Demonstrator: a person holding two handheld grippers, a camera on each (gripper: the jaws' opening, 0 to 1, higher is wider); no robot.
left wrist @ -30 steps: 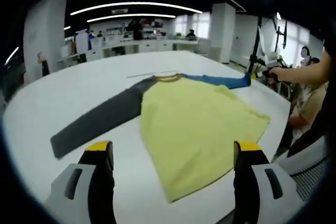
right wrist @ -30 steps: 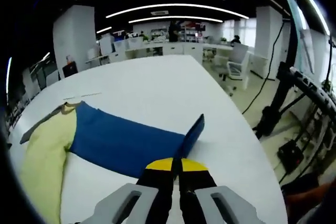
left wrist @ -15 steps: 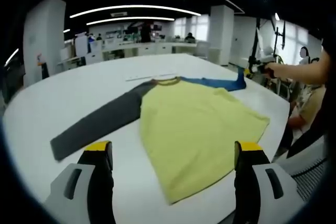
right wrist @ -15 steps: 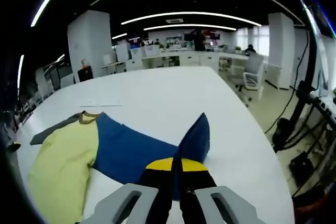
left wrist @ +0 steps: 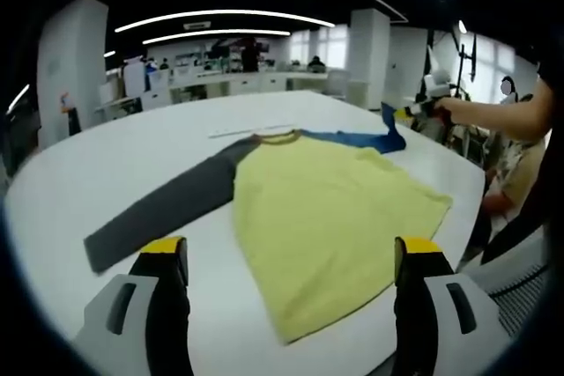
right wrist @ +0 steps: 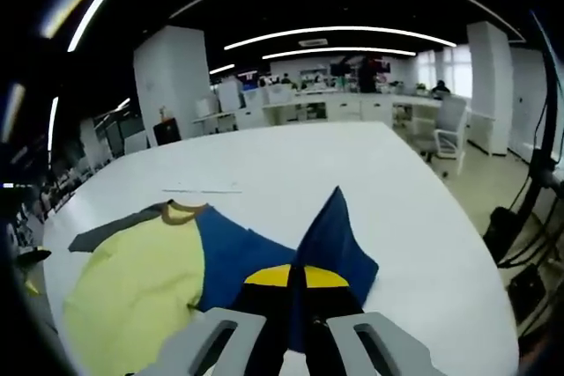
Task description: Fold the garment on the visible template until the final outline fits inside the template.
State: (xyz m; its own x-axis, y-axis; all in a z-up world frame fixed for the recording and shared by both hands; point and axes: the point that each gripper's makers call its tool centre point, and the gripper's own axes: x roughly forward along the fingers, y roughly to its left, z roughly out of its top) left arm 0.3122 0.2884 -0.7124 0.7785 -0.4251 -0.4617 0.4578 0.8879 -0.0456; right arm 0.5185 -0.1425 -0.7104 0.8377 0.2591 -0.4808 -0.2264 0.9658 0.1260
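A: Where did the shirt (left wrist: 326,209) lie?

B: Flat on the white table (left wrist: 106,165), ahead of the left gripper (left wrist: 286,248). Going left to right, the grey sleeve (left wrist: 167,204) stretched out long toward the near left, then came the yellow body (left wrist: 335,217), then the blue sleeve (left wrist: 361,138) running off to the right. I could not make out any template line for certain.

A: And the claws?

B: The left one stood wide open, holding nothing, short of the hem. The right gripper (right wrist: 295,283) was clamped tight on the blue cuff (right wrist: 330,235), which rose in a soft peak.

A: So which way would the fold go?

B: I judged leftward, across the body, along the sleeve's own long axis; the right hand was the nearer. Thin, limp knit, with a ribbed collar (right wrist: 183,210).
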